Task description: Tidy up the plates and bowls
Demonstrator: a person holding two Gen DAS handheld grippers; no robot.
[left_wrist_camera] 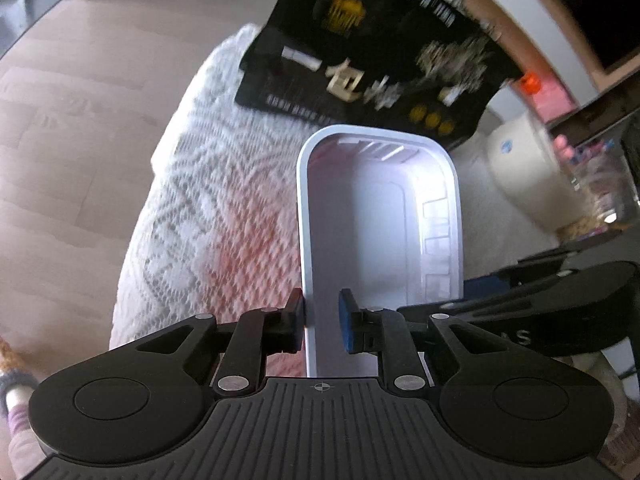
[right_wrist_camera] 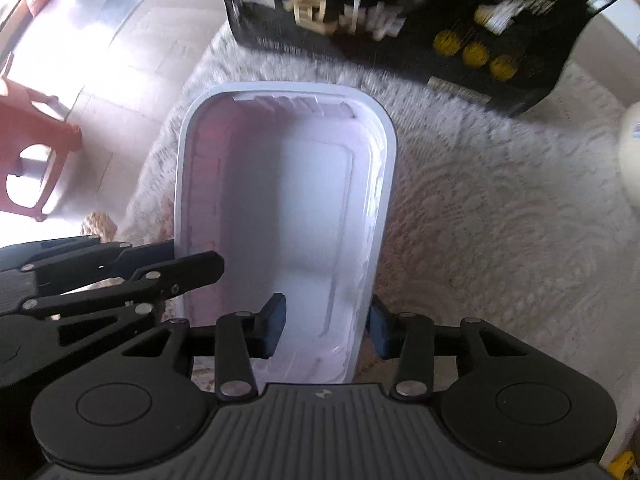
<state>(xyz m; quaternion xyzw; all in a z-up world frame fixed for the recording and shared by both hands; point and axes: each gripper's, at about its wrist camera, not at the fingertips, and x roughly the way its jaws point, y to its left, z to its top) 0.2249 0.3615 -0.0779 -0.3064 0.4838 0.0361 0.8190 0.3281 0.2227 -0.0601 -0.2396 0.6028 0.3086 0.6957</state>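
Between each gripper's jaws, one long rim of white bin [right_wrist_camera: 280, 208].

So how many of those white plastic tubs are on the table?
1. The white tub sits on the lace cloth in front of the black box. Others may lie outside these two views.

I see a pale wood-look floor [left_wrist_camera: 72, 128] washed in bright daylight, a red stool [right_wrist_camera: 32, 152] standing on it, and a white lace cloth [right_wrist_camera: 500, 208] over the tabletop.
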